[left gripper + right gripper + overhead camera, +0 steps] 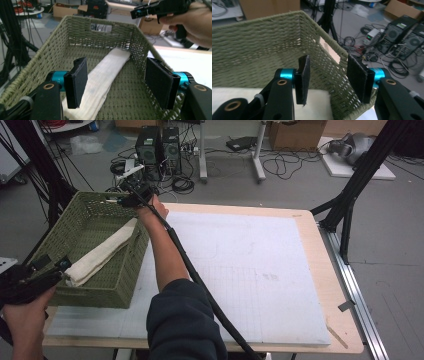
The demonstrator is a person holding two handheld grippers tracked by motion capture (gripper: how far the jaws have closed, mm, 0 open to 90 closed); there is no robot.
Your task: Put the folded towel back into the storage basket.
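2 open grippers straddle the basket (116, 290): my left gripper (116, 83) at its near end, right gripper (328, 78) at its far corner; I'd close both together, level.

High view looks down; both tool views sit close, perhaps sharing the basket (95, 285).
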